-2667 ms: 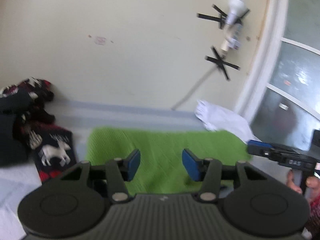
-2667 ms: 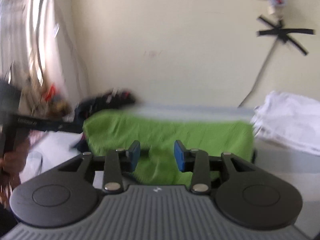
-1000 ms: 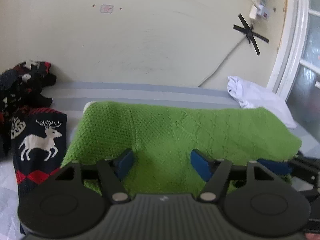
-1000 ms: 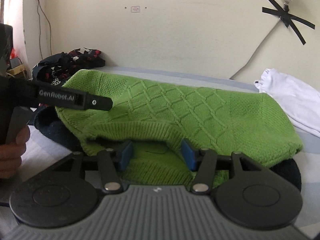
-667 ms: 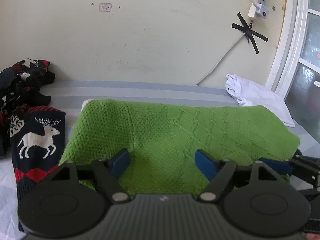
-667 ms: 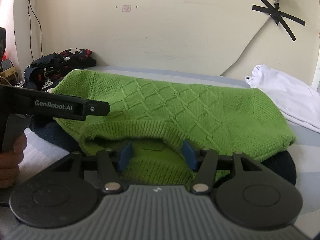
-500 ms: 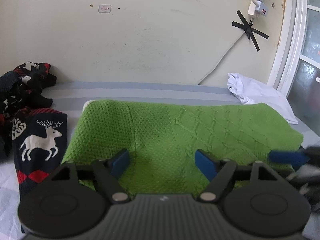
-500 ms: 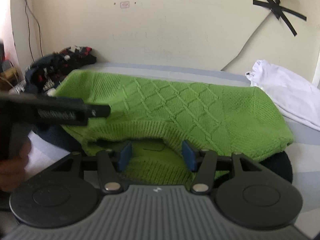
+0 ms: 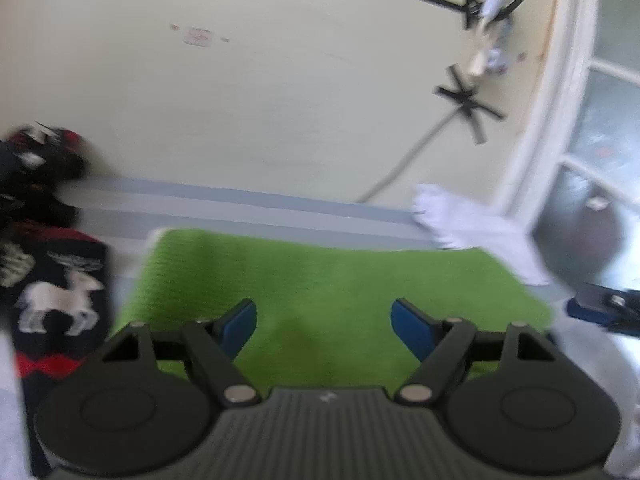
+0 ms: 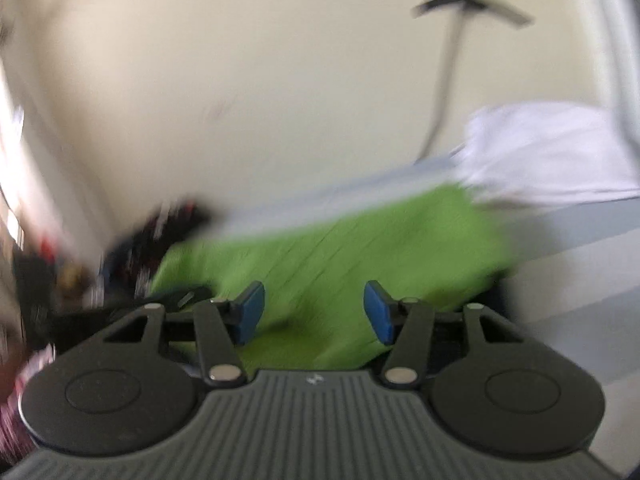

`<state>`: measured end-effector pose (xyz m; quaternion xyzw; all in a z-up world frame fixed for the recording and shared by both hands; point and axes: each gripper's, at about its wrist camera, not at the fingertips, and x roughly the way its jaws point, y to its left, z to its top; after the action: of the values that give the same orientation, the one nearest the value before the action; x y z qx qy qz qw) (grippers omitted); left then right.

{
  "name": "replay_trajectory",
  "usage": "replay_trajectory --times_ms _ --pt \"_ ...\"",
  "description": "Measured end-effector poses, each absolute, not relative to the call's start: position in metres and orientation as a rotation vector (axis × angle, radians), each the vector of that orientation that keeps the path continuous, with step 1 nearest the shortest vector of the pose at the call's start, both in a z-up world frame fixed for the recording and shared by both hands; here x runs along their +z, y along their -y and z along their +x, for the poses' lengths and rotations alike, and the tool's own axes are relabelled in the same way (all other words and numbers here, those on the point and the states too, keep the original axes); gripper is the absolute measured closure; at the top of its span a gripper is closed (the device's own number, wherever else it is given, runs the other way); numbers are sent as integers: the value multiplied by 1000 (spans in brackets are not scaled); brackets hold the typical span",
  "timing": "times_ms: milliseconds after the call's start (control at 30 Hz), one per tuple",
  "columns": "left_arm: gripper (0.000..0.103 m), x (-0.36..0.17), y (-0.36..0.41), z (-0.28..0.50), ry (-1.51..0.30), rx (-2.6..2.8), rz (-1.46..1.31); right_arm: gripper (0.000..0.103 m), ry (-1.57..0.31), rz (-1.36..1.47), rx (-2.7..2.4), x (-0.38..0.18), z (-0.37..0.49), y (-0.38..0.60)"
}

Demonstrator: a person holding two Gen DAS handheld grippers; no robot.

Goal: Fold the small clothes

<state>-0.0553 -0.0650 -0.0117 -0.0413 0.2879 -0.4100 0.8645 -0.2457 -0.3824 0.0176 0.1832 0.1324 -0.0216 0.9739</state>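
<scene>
A green knitted sweater (image 9: 320, 280) lies flat on the striped bed surface in front of the wall; it also shows in the right wrist view (image 10: 360, 248), blurred by motion. My left gripper (image 9: 323, 326) is open and empty, held above the sweater's near part. My right gripper (image 10: 312, 312) is open and empty, raised over the sweater's near edge. The right gripper's blue tip (image 9: 596, 308) shows at the right edge of the left wrist view.
A dark reindeer-pattern garment (image 9: 60, 300) lies left of the sweater, with a dark clothes pile (image 9: 36, 160) behind it. A white cloth (image 9: 460, 220) lies at the back right by the wall, also in the right wrist view (image 10: 552, 152). A window frame (image 9: 560, 120) stands at the right.
Both grippers have lifted and pulled back from the sweater, and both views are now motion-blurred. The right gripper has swung and tilted. The sweater lies as before.
</scene>
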Motion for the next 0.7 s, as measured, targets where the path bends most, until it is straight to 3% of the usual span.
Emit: replay_trajectory --times_ms 67,133,233,400,433,500,567,700 --pt "36 -13 69 -50 -667 -928 -134 36 -228 470 -113 18 -264 415" --pt "64 -16 78 -44 -737 -982 -154 32 -236 585 -171 11 -272 450" --pt "89 -22 95 -39 -831 -1017 -145 32 -302 712 -146 -2 -262 486" --pt "100 -34 112 -41 -875 -997 -89 38 -426 840 -23 -26 -221 493" --pt "100 -34 112 -40 -883 -994 -95 43 -436 796 -18 -26 -214 485" --pt "99 -35 112 -36 -904 -984 -115 65 -475 800 -8 -29 -202 476" --pt "99 -35 108 -36 -910 -979 -123 76 -492 837 -2 -27 -196 468" --pt "98 -22 80 -42 -847 -989 -150 78 -383 632 126 35 -201 417"
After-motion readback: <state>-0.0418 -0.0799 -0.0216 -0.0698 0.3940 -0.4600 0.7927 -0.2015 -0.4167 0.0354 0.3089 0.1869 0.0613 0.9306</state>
